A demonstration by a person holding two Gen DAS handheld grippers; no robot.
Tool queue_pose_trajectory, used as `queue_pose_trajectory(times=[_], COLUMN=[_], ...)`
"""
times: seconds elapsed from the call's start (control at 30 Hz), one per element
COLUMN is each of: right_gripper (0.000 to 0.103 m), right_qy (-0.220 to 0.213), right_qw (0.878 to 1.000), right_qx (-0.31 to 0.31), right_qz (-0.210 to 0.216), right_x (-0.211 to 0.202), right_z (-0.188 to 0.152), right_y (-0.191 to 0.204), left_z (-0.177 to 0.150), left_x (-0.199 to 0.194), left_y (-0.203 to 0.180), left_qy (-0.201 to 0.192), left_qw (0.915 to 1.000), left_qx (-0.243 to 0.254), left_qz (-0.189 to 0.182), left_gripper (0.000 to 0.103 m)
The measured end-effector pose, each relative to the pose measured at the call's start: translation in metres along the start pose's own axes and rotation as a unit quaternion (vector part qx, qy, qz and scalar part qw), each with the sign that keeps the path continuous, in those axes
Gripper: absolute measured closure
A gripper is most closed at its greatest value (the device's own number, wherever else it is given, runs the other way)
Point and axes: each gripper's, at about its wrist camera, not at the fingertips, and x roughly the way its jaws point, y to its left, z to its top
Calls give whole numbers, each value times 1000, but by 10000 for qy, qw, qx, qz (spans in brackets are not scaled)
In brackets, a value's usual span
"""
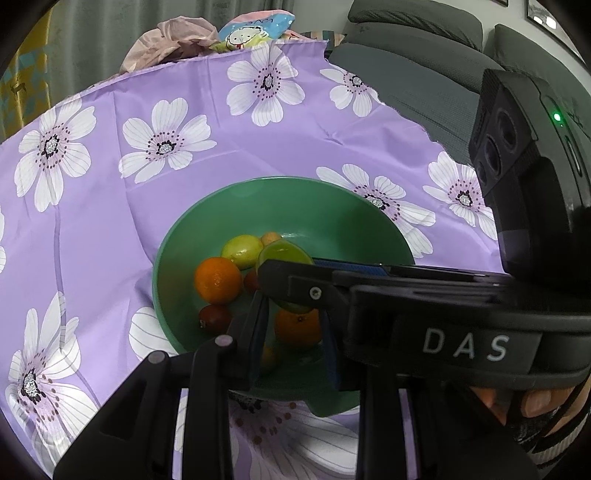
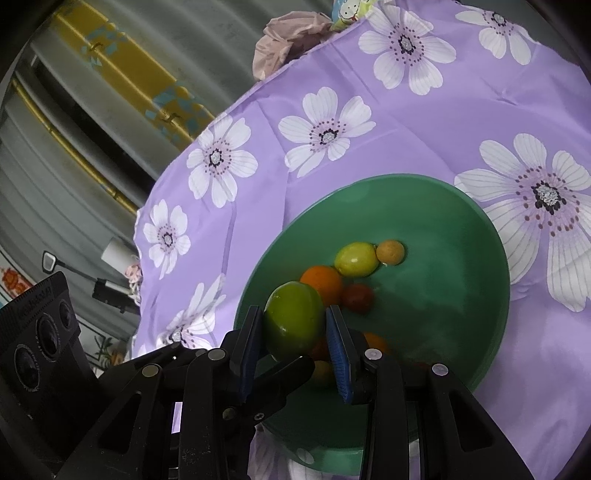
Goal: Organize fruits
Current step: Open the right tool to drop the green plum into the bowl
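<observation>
A green bowl (image 1: 295, 206) (image 2: 461, 295) sits on the purple flowered cloth and holds several fruits: an orange (image 1: 218, 280) (image 2: 322, 282), a yellow-green lemon (image 1: 242, 251) (image 2: 356, 259), a small tan fruit (image 2: 390, 252) and a dark red fruit (image 1: 215, 318) (image 2: 357, 297). My right gripper (image 2: 295, 326) is shut on a green apple (image 2: 294, 321) and holds it over the bowl's near side; it reaches across the left wrist view, where the apple (image 1: 282, 253) shows partly. My left gripper (image 1: 293, 345) is open and empty just above the bowl's near rim, over a second orange (image 1: 297, 328).
The purple cloth (image 1: 110, 240) with white flowers covers the table. A pink cloth bundle (image 1: 173, 40) and a cartoon-print cushion (image 1: 255, 27) lie at the far edge. A grey sofa (image 1: 417, 70) stands at the back right. Curtains and a yellow panel (image 2: 122, 70) are off to the left.
</observation>
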Motion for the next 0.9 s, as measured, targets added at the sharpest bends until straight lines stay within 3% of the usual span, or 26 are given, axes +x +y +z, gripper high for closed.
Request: queue_pose_trajectory(times=[0.7,0.9], right_gripper=[66,66], right_qy=[84,74], right_qw=[9999,9999], right_qx=[-6,35], right_qz=[-93,-86], right_x=[1,1], right_z=[-1,-1], right_y=[-1,-1], left_z=[-2,-3], left_x=[2,-2], left_y=[0,3], left_qy=[45,32], left_qw=[10000,9999], left_qx=[11,-25], left_qz=[63,112], left_gripper=[73,64])
